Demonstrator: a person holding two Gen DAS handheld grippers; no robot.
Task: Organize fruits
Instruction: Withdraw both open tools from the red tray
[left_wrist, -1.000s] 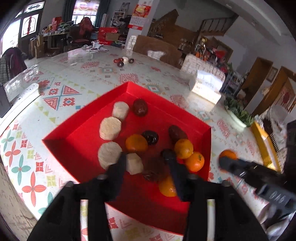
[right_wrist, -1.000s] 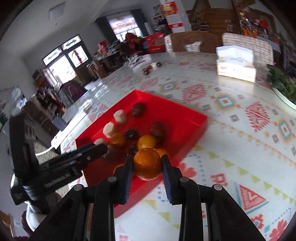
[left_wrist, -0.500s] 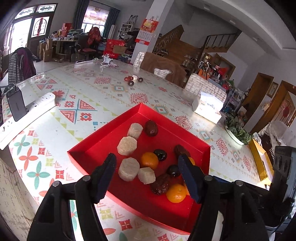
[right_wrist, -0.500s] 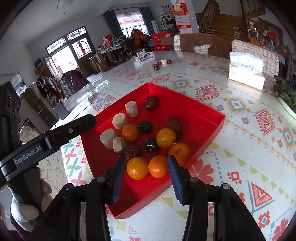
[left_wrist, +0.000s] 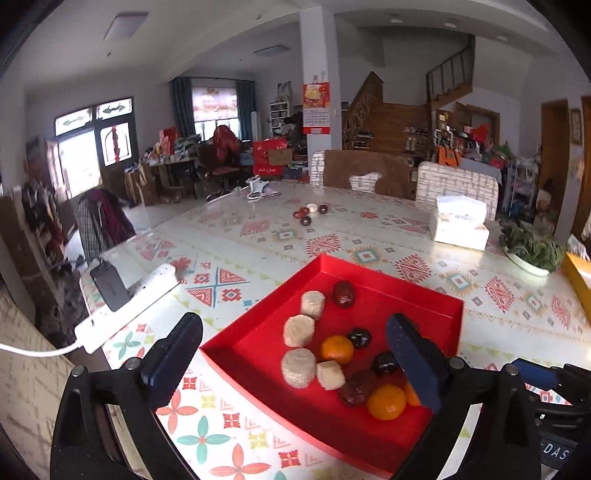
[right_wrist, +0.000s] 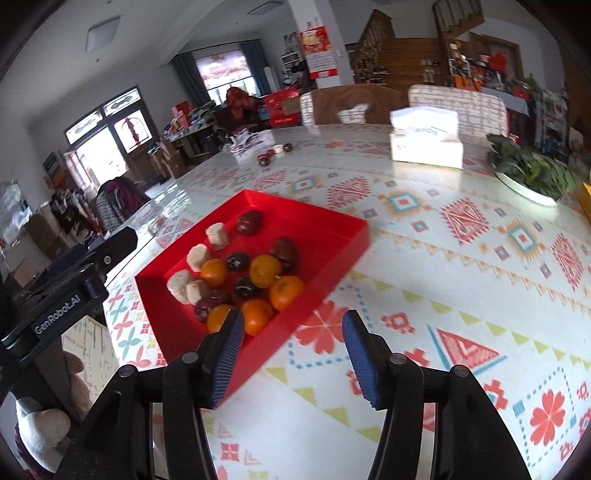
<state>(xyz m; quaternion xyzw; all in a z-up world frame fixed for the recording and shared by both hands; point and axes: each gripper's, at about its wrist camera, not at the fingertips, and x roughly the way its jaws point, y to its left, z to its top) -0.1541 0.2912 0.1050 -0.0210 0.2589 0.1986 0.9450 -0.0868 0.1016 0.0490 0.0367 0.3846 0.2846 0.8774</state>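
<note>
Pulled back from red tray (right_wrist: 334, 236) since a second ago, orange (right_wrist: 286, 292) released among fruit inside; right gripper (right_wrist: 291, 343) wide, empty, over table (right_wrist: 424, 280); left gripper (left_wrist: 295, 354) wide, empty, above tray.

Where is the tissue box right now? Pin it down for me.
The tissue box sits at the table's far side, in the upper right of both views, well beyond the red tray, with the dish of greens to its right.
</note>
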